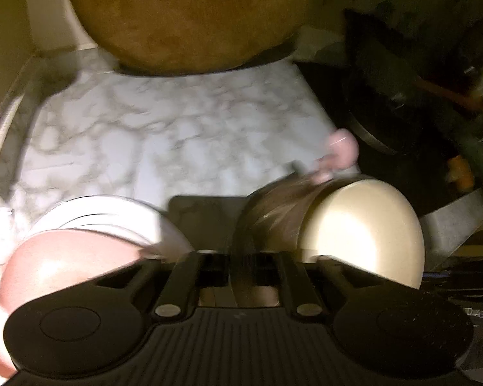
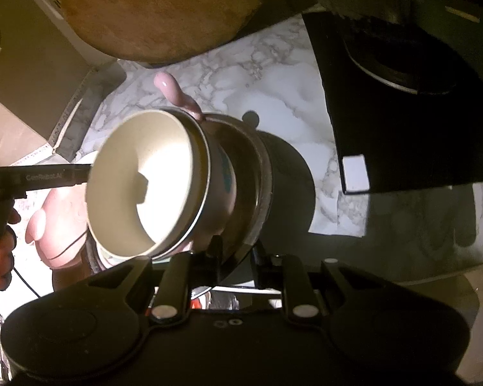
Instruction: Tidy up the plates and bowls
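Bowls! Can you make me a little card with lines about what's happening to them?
Stack: cream bowl nested in a pink bowl, nested in a dark glass bowl
Tilt: tipped on its side, opening towards the right wrist camera
Right hand-held gripper: shut on the dark glass bowl's rim
Left hand-held gripper: shut at the stack's other edge; exact grip unclear
Under it: marble counter
Behind: round wooden board, leaning
Elsewhere: white plates, blurred
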Demonstrator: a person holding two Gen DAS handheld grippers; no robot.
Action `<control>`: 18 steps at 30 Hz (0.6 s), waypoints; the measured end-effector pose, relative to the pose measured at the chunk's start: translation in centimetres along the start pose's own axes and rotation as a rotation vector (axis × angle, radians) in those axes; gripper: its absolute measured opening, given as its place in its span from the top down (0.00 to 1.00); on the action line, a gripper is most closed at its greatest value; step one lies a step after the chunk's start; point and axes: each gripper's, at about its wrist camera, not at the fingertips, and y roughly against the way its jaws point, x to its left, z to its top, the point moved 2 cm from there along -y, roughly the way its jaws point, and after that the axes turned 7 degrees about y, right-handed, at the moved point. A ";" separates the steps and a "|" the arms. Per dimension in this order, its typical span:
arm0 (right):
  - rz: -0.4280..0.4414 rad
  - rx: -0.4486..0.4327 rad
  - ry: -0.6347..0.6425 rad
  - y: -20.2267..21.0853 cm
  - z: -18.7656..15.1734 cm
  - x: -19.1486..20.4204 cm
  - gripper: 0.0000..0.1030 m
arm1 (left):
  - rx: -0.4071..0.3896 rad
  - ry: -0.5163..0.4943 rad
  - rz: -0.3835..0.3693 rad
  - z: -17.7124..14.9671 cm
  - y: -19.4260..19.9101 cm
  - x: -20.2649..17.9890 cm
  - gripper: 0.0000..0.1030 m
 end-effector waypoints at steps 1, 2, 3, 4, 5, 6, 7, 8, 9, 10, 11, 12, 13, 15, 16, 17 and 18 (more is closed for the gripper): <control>-0.027 0.013 0.008 0.1 0.2 0.3 0.87 | -0.025 -0.006 0.010 0.1 0.6 -0.4 1.00; -0.023 0.002 0.022 0.3 0.4 0.6 0.88 | -0.049 -0.039 0.023 0.3 1.0 -1.1 1.00; -0.054 0.010 0.028 0.1 0.6 0.8 0.89 | -0.063 -0.051 0.041 0.5 1.1 -1.5 1.00; -0.068 0.013 0.024 -0.3 0.9 0.8 0.90 | -0.056 -0.030 0.066 0.7 0.7 -1.3 1.00; -0.062 0.025 0.003 -0.7 1.2 0.5 0.90 | -0.055 -0.011 0.075 1.0 0.4 -1.0 1.00; -0.047 0.022 -0.033 -0.8 1.5 0.1 0.91 | -0.051 0.011 0.069 1.2 0.1 -0.6 1.00; -0.050 0.026 -0.041 -1.0 2.0 -0.2 0.91 | -0.045 0.028 0.063 1.4 0.0 -0.2 1.00; -0.059 0.028 -0.033 -1.2 2.3 -0.3 0.91 | -0.047 0.033 0.057 1.4 -0.1 0.0 1.00; -0.067 0.036 -0.031 -1.5 2.5 -0.3 0.91 | -0.052 0.036 0.054 1.4 -0.1 0.2 1.00; -0.071 0.041 -0.027 -1.7 2.7 -0.4 0.91 | -0.052 0.038 0.058 1.4 -0.1 0.3 1.00; -0.078 0.037 -0.017 -1.8 2.9 -0.4 0.91 | -0.046 0.043 0.056 1.4 -0.2 0.4 1.00; -0.090 0.040 -0.012 -2.1 3.0 -0.5 0.91 | -0.039 0.050 0.050 1.6 -0.2 0.7 1.00; -0.098 0.046 -0.017 -2.4 3.0 -0.7 0.91 | -0.029 0.052 0.048 1.8 -0.1 1.0 1.00; -0.097 0.056 -0.030 -2.9 2.7 -1.3 0.91 | 0.026 0.045 0.047 2.0 -0.4 1.9 1.00; -0.090 0.064 -0.052 -3.2 2.5 -1.8 0.91 | 0.044 0.042 0.052 2.0 -0.6 2.4 1.00; -0.082 0.071 -0.061 -3.3 2.3 -2.2 0.91 | 0.054 0.034 0.063 1.8 -0.8 2.7 1.00; -0.080 0.077 -0.064 -3.5 2.1 -2.3 0.91 | 0.067 0.019 0.073 1.6 -1.2 3.0 1.00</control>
